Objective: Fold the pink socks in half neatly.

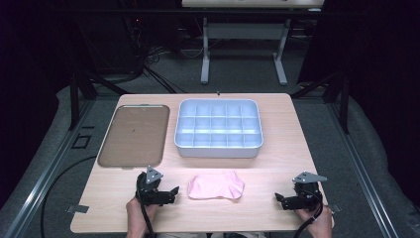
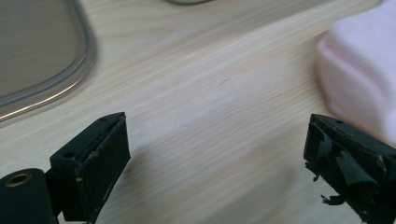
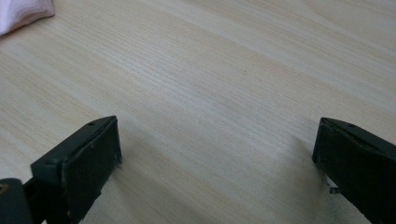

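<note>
A crumpled pink cloth [image 1: 216,186] lies on the wooden table near its front edge, between both hands. My left gripper [image 1: 173,192] rests low on the table just left of the cloth, jaws wide open and empty. In the left gripper view the pink cloth [image 2: 362,70] sits beside the right jaw, apart from it. My right gripper [image 1: 279,199] stands open and empty at the front right, well clear of the cloth. A corner of the pink cloth [image 3: 21,11] shows at the top left of the right gripper view.
A light blue tray [image 1: 218,147] with several compartments stands at the back middle of the table. A flat brown tray [image 1: 133,135] lies at the back left, its rim [image 2: 70,74] near my left gripper. Bare wood [image 1: 267,168] lies between cloth and right gripper.
</note>
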